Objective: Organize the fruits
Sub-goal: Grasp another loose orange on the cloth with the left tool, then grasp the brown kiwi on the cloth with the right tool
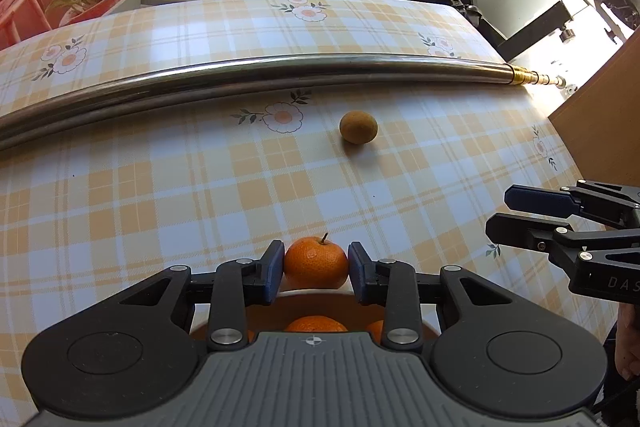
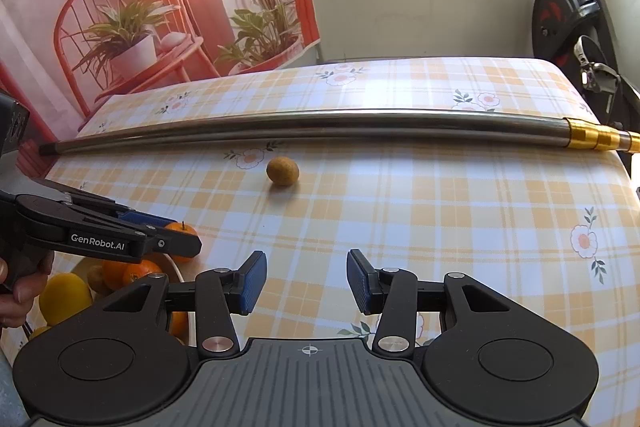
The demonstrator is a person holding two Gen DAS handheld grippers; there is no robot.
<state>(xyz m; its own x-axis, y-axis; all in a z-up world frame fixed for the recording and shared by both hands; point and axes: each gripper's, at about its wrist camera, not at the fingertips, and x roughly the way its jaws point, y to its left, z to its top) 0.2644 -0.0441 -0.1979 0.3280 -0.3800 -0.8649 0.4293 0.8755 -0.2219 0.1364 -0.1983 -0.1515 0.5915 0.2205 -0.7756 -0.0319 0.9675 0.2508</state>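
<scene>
My left gripper (image 1: 316, 267) is shut on an orange mandarin (image 1: 316, 261) with a short stem, its blue pads pressing both sides. It holds the fruit just above the far rim of a bowl (image 1: 280, 309) that contains more mandarins (image 1: 316, 323). In the right wrist view that same gripper (image 2: 180, 233) grips the mandarin (image 2: 182, 230) over the bowl (image 2: 178, 275), which also holds a lemon (image 2: 66, 297) and oranges (image 2: 136, 273). A brown round fruit (image 1: 358, 127) (image 2: 282, 171) lies alone mid-table. My right gripper (image 2: 306, 281) (image 1: 500, 215) hovers open and empty to the right.
A long steel pipe (image 1: 280, 67) (image 2: 320, 125) with a brass end lies across the checked tablecloth behind the brown fruit. An exercise bike (image 2: 572, 11) stands past the far right corner. A brown board (image 1: 600, 115) leans at the right. A hand (image 2: 24, 291) holds the left gripper.
</scene>
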